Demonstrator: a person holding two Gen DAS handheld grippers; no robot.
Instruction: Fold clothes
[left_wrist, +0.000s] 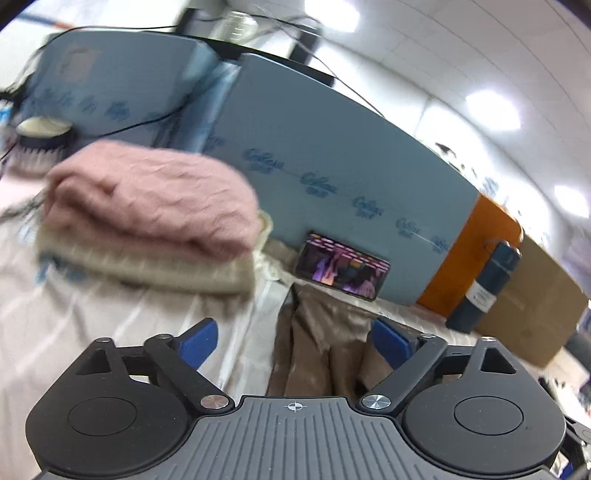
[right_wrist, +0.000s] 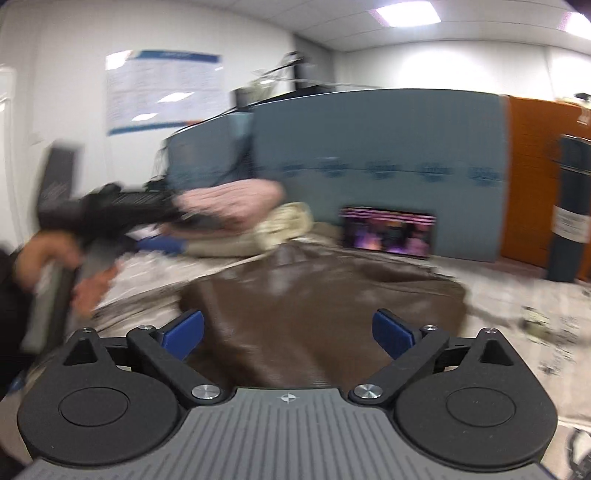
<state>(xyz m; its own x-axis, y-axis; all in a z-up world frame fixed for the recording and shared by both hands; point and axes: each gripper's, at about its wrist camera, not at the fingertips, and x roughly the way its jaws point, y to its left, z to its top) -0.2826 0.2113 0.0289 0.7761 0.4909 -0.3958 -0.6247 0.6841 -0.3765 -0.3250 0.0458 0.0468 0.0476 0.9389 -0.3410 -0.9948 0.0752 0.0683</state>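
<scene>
Blue-padded right gripper (right_wrist: 288, 332) and left gripper (left_wrist: 293, 341) are held with fingers apart, gripping nothing. Spread below on the pale bedsheet (right_wrist: 498, 295), the brown soft garment (right_wrist: 325, 295) is judged light and limp; an edge should be pinched.

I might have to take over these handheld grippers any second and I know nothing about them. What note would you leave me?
Left gripper: open, holding nothing, beside the folded stack.
Right gripper: open, empty, over the brown garment.
Done: pink sweater lies folded on the cream sweater, near the blue partition.
Left: the brown garment lies spread on the table cover, seemingly not fully folded; finish it and probably stack it.
</scene>
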